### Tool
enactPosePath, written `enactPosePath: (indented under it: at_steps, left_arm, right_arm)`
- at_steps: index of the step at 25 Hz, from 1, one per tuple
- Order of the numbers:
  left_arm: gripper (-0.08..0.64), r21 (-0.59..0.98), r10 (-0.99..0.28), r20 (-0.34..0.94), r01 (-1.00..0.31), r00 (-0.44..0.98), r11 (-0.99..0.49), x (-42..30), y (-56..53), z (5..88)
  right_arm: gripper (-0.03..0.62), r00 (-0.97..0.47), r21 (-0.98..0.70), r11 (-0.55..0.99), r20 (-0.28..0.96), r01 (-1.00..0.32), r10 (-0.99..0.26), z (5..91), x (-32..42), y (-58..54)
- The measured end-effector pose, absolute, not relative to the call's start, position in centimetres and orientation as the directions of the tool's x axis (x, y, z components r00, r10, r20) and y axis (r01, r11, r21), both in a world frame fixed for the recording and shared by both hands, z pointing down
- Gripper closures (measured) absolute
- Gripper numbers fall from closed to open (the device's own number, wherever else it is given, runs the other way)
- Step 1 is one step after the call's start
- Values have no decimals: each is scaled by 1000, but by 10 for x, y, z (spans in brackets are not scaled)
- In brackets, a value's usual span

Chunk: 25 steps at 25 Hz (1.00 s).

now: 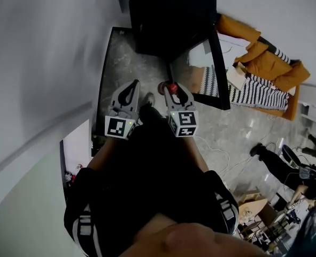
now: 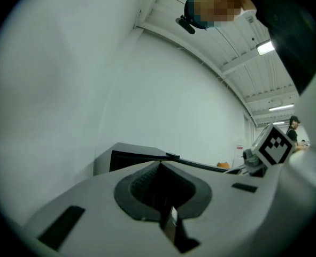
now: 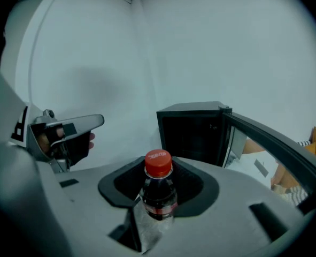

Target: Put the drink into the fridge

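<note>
Clamping drink bottle (image 3: 158, 193), right gripper (image 1: 174, 90) facing open fridge (image 3: 192, 134); left gripper (image 2: 159, 166) jaws together

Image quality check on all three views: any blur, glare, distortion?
Head view: strong fisheye bend, the person's dark clothing nearly featureless. Left gripper view: ceiling light blown out, black vignette corners. Right gripper view: bottle sharp, fridge interior black, no detail.

**Out of sight around the fridge**

Inside the fridge (image 3: 192, 135): too dark to tell shelves or contents. To its right, door (image 3: 278, 143) cut off by the picture's edge. In front of it, drink (image 3: 159, 191) masked at the base by the right hand-held gripper (image 3: 159, 167). In the head view, only the red cap (image 1: 172, 88) showing.
</note>
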<state>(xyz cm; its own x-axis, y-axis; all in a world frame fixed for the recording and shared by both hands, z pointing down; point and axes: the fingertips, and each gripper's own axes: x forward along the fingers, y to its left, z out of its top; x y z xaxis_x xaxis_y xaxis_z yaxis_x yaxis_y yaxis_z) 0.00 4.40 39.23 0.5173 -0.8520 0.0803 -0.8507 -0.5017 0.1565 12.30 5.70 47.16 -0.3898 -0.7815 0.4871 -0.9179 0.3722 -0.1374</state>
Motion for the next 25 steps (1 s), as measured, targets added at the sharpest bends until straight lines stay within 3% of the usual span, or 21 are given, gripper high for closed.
enactPosePath:
  at_steps: [11,25]
  left_arm:
    - [555,151,-892,62,-887,448,-435,28,5,385]
    - [555,134,-874,65,-872,482,-471,39,-22,390]
  right_arm:
    - [453,-431,-147,414,475,-898,-767,479,156,10]
    - [451,-412,-120,407,472,-906,-779,489,163,-25]
